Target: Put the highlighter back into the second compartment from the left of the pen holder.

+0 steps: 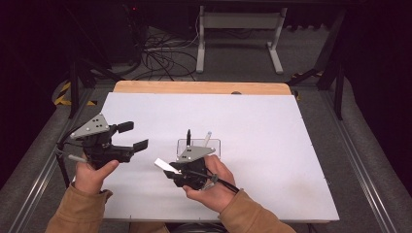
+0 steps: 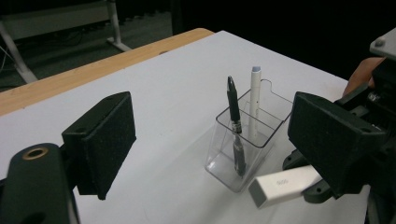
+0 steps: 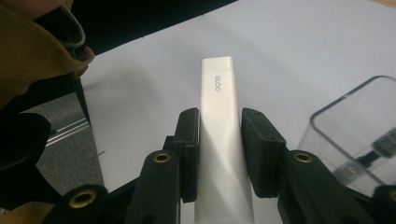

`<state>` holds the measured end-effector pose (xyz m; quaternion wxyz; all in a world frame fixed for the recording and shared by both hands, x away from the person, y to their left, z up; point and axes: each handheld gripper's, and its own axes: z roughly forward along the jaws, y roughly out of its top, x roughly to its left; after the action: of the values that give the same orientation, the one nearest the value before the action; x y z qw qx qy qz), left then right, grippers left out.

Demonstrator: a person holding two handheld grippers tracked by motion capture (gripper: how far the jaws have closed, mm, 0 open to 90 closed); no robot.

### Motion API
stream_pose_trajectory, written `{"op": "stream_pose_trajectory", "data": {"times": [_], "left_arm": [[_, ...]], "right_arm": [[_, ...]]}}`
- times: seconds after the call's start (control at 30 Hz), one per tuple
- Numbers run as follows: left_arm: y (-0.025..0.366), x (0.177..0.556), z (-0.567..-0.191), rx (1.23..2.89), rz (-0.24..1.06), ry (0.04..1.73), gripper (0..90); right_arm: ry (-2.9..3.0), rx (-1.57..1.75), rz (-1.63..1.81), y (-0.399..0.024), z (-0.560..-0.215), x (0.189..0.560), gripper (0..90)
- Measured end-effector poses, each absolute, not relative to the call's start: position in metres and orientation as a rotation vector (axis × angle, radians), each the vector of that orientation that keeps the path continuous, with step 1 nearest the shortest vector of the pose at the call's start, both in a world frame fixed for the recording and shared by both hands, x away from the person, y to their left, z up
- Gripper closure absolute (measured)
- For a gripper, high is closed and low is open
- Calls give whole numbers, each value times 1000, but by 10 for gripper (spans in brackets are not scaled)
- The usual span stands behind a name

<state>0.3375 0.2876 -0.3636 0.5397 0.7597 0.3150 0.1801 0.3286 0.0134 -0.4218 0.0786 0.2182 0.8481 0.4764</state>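
Note:
A clear plastic holder (image 1: 198, 148) (image 2: 243, 144) (image 3: 359, 135) stands mid-table with a black pen (image 2: 234, 119) (image 1: 188, 137) and a white pen (image 2: 254, 100) (image 1: 207, 138) upright in it. My right gripper (image 1: 171, 171) (image 3: 218, 154) hovers just in front of the holder, shut on a white rectangular stick (image 3: 219, 130) (image 1: 165, 166) (image 2: 282, 184) that juts out leftward past the pads. My left gripper (image 1: 133, 136) (image 2: 210, 149) is held at the left of the table, open, its pads (image 2: 105, 140) wide apart with nothing between them, pointing toward the holder.
A white sheet (image 1: 272, 131) covers the table, with a wooden strip (image 1: 199, 87) along the far edge. Beyond it are a white frame leg (image 1: 201, 43) and cables (image 1: 160, 56) on the floor. Dark stands flank both sides.

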Motion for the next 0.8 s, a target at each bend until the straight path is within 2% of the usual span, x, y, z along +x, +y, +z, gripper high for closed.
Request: {"op": "stream_pose_trajectory", "data": {"times": [0.8], "left_arm": [[288, 337, -363, 1802, 428, 748, 160]], "right_arm": [[2513, 663, 1427, -33, -379, 331, 690]]}}
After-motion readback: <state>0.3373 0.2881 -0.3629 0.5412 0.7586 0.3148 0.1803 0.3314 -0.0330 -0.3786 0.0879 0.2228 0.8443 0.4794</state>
